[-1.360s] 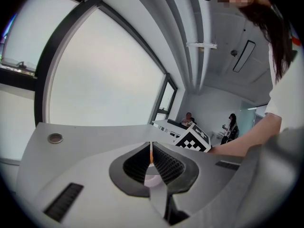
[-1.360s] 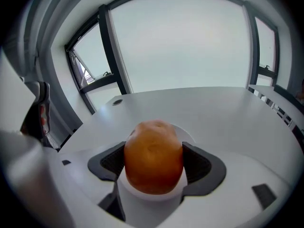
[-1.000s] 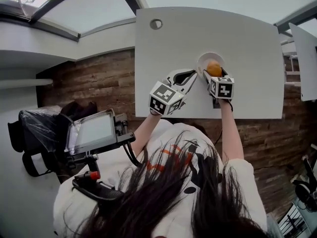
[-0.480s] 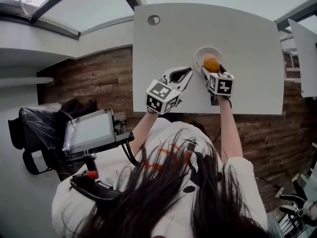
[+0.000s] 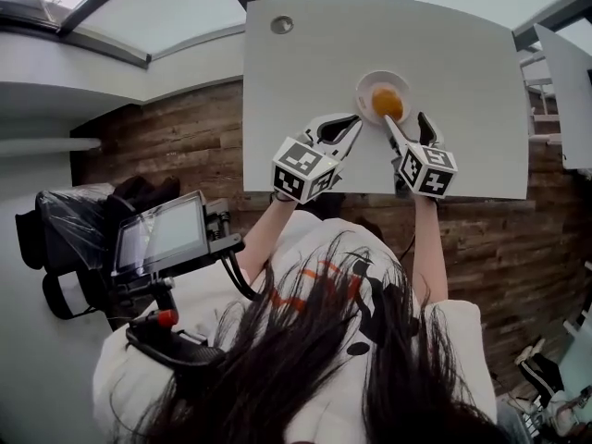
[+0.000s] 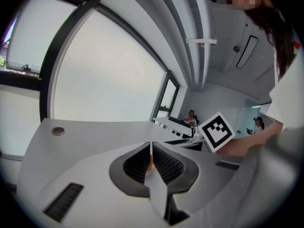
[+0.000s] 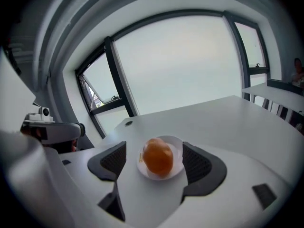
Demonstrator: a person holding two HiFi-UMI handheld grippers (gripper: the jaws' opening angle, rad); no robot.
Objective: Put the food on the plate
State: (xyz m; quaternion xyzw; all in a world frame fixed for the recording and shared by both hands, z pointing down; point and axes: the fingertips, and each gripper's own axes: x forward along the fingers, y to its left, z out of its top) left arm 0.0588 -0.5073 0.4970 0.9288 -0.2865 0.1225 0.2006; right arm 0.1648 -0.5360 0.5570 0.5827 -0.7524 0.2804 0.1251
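Head view showed the food (image 5: 387, 103) as one rounded orange lump, smooth-skinned and a deeper amber toward its lower side. In the right gripper view the food (image 7: 157, 156) looked slightly taller than wide, with a paler sheen near its top and a soft shadow under it. It sat on the plate (image 5: 365, 86), a small round white dish that held nothing else. White rim showed around the lump, widest toward 3 o'clock in the right gripper view (image 7: 177, 145).

The plate rested on the white table (image 5: 305, 81), toward 1 o'clock from the middle of the head view. A small round grommet (image 5: 281, 25) was set into the tabletop well apart from the plate, toward 10 o'clock of it.

The right gripper (image 5: 405, 123) lay just beside the plate, at about 5 o'clock of it. Its jaws were spread wide and gripped nothing. In its own view the dark ribbed pads (image 7: 114, 159) stood apart from the food at 9 and 3 o'clock, touching neither it nor the plate.

The left gripper (image 5: 338, 129) was over the table at about 8 o'clock of the plate, near it but not touching. Its tips pointed toward the dish. In the left gripper view its jaws were drawn together to a thin slit with nothing held between them; only a sliver of orange showed through that gap
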